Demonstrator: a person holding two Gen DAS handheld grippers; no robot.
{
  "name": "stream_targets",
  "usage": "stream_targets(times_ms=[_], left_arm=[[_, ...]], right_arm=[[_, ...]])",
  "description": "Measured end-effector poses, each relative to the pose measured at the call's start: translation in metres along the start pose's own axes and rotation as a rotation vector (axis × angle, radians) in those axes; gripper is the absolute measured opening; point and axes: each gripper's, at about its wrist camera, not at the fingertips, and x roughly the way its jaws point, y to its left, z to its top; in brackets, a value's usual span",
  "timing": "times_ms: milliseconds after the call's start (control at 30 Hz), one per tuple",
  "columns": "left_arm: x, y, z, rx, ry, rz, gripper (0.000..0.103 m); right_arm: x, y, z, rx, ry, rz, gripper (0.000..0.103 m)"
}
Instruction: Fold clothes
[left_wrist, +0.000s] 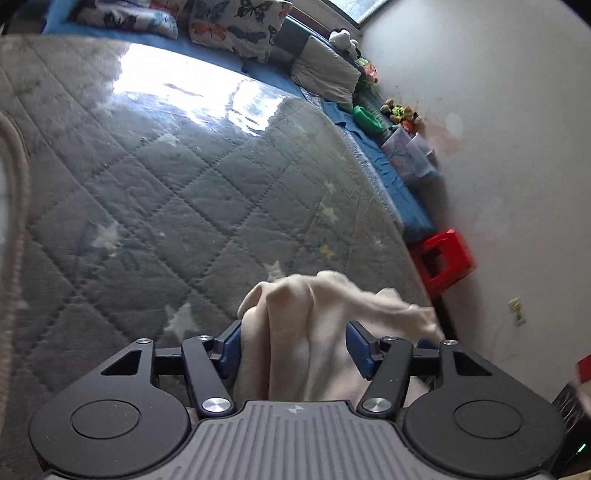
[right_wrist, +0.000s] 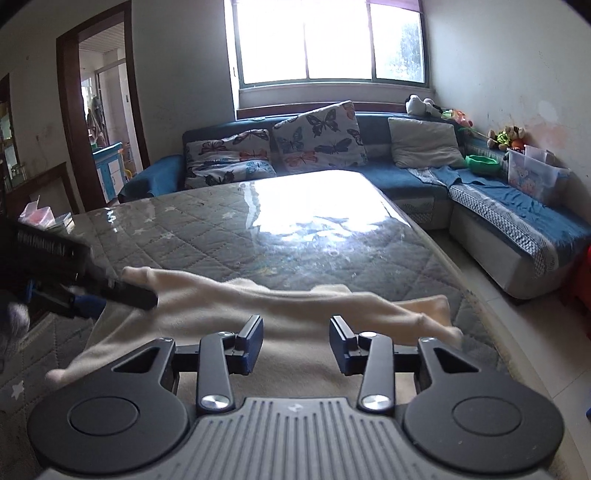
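Cream garment (right_wrist: 236, 317) lies on the quilted desk (right_wrist: 229, 229) near its front edge, partly doubled, a limb trailing toward the right corner; step in hand looks like letting go after a fold. Left claw (left_wrist: 293, 345): jaws wide, a bunched ridge of cloth standing between them, pads seemingly not pinching. Right claw (right_wrist: 296, 341): jaws partly open above flat cloth, holding nothing. Next, by my judgement: pull both clear, then regrip the edges for the next fold.

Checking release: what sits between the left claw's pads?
A bunched fold of the cream garment fills the gap of the left claw, per the left wrist view.
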Motion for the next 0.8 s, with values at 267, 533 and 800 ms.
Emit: stream_targets(times_ms=[267, 533, 800], left_arm=[[-0.017, 0.016, 0.012, -0.088, -0.203, -0.194, 0.060], [-0.020, 0.027, 0.025, -0.077, -0.195, -0.035, 0.060], [-0.010, -0.030, 0.003, 0.238, -0.213, 0.046, 0.045]], right_arm=[[0.001, -0.011, -0.013, 0.032, 0.012, -0.009, 0.045], [-0.004, -0.010, -0.009, 0.027, -0.005, -0.008, 0.047], [0.003, -0.012, 0.001, 0.031, -0.010, -0.025, 0.053]])
